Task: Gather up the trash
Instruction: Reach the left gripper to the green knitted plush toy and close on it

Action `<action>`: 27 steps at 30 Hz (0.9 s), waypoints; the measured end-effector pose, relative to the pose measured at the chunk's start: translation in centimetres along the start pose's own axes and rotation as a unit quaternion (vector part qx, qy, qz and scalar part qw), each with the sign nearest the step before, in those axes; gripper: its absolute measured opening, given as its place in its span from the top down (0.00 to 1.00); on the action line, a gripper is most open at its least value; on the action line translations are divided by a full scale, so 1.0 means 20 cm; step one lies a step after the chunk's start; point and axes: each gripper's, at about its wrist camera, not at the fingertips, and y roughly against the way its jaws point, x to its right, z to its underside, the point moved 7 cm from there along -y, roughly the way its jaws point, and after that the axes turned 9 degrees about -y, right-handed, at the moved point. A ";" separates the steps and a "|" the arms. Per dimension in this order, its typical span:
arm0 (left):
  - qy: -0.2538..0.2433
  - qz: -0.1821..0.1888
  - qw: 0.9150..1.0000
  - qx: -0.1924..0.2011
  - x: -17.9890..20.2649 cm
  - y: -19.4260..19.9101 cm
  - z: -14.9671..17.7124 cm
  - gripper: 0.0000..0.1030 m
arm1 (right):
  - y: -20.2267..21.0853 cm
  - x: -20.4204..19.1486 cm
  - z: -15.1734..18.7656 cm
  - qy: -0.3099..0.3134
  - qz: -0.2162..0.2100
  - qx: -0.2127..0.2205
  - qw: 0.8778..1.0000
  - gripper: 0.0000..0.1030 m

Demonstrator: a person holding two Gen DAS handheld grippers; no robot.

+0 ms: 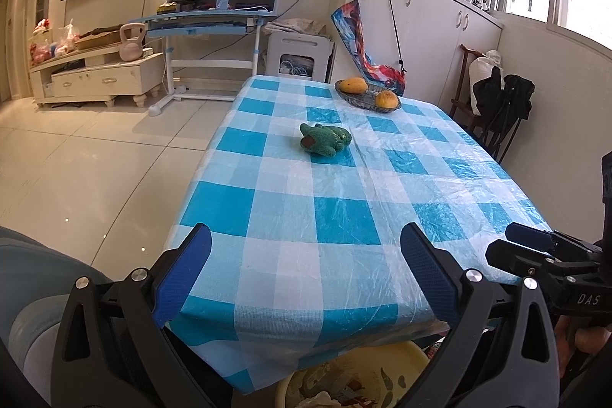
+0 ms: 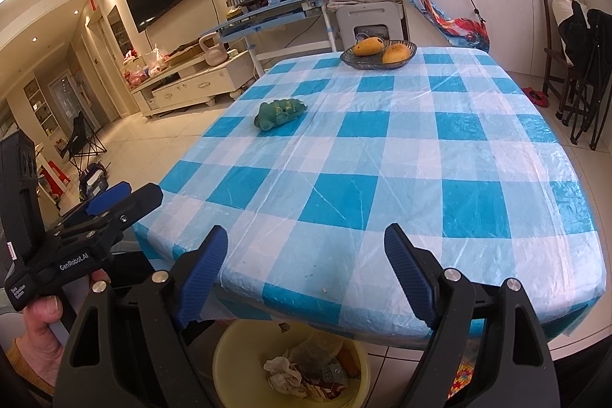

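A yellow bin (image 2: 237, 343) stands on the floor below the table's near edge, holding crumpled paper and wrappers (image 2: 302, 366); its rim also shows in the left wrist view (image 1: 397, 356). My left gripper (image 1: 306, 243) is open and empty, held over the near edge of the table. My right gripper (image 2: 306, 243) is open and empty, also over the near edge, above the bin. The left gripper also shows at the left of the right wrist view (image 2: 114, 201). The right gripper shows at the right of the left wrist view (image 1: 535, 247).
A table with a blue-and-white checked cloth (image 2: 401, 148) fills the view. On it lie a green plush toy (image 2: 279, 111) and a dish with two mangoes (image 2: 378, 54) at the far end. A dark chair (image 2: 573, 64) stands at the right.
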 end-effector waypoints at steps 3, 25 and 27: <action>0.000 0.004 1.000 -0.007 0.00 -0.03 0.00 0.07 | 0.01 0.00 -0.02 0.003 0.001 0.004 1.000 0.22; -0.056 -0.041 0.991 -0.119 0.13 -0.94 -0.47 0.07 | -0.05 0.20 -0.21 -0.041 -0.009 0.021 0.999 0.22; -0.058 -0.043 0.988 -0.134 0.14 -0.99 -0.47 0.07 | -0.06 0.20 -0.21 -0.043 -0.014 0.017 0.999 0.22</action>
